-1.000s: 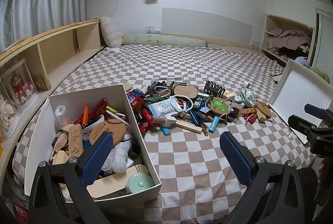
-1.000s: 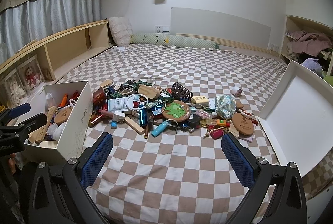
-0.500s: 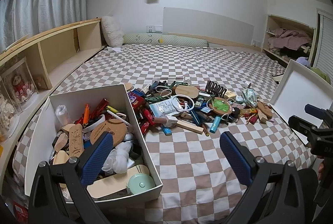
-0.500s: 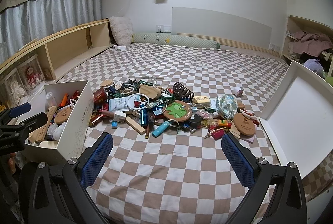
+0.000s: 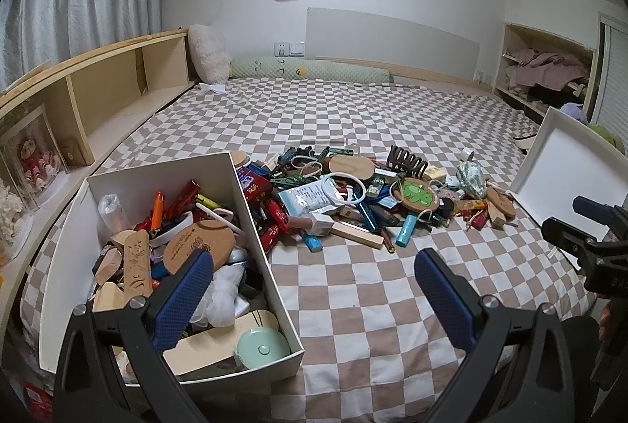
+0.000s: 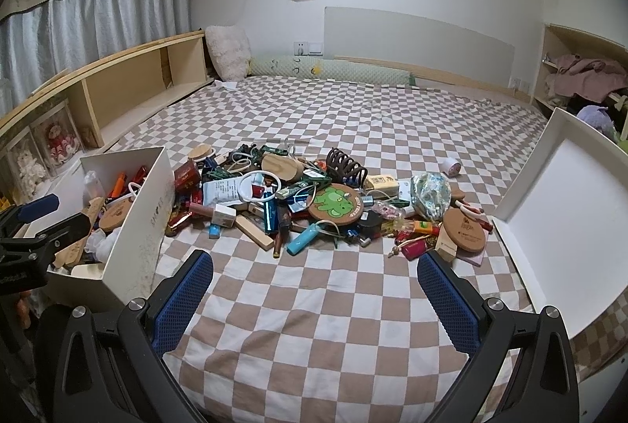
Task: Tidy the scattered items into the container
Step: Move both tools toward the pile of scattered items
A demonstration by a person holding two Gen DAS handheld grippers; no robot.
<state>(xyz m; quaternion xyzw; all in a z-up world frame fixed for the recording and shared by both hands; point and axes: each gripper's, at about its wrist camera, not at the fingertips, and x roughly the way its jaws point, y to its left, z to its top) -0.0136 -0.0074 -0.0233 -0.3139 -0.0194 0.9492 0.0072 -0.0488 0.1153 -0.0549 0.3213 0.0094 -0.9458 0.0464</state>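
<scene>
White box part-filled, one clutter pile beside it, two tools wide open, empty.

fluffy pillow — long green bolster — grey curtains.

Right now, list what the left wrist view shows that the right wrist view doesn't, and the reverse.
Only the left wrist view looks down into the white box, showing the mint green round case at its near end, with the left gripper open above it. Only the right wrist view shows the small tape roll lying apart from the heap and the open right gripper over bare checkered bedspread. Both show the frog coaster, brown hair claw and white lid.
</scene>
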